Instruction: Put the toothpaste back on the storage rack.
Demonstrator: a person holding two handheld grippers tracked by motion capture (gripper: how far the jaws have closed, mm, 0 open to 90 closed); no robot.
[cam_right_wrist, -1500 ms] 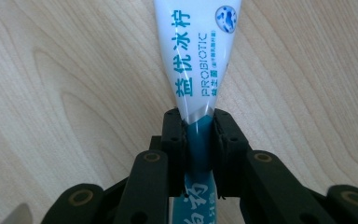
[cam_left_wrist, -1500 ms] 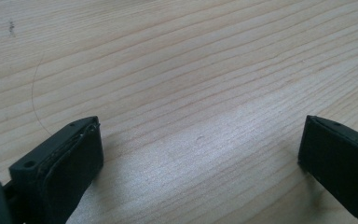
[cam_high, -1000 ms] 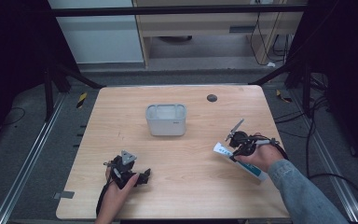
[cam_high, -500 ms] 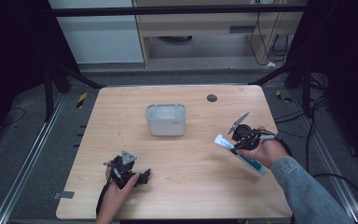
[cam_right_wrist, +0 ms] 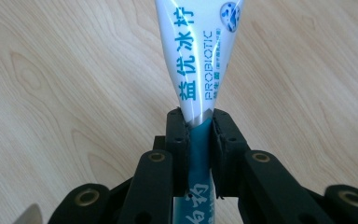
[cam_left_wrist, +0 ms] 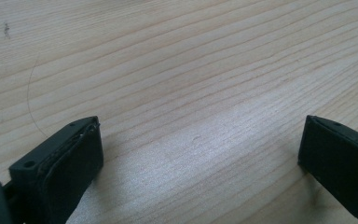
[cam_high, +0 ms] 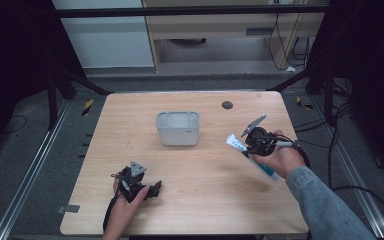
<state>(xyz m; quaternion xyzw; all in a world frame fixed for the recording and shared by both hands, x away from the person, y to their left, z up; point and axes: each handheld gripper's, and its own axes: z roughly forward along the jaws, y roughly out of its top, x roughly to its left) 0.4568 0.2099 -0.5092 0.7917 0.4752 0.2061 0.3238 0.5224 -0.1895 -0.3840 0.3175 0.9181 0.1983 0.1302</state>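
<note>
Presently: right gripper (cam_right_wrist: 198, 122), frame right in the high view, clamped on tube (cam_right_wrist: 196, 56); left gripper (cam_left_wrist: 200, 154), lower left, jaws wide, empty; tub (cam_high: 178, 128), table (cam_high: 210, 200) centre.

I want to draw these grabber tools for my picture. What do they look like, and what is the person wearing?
Both grippers, left gripper and right gripper, are black, each with two flat, blocky black jaws. A grey three-cornered plate sits on top of each. The right gripper's arms have round brass-coloured rivets. A black cable trails from each. The right forearm wears a blue denim sleeve.
</note>
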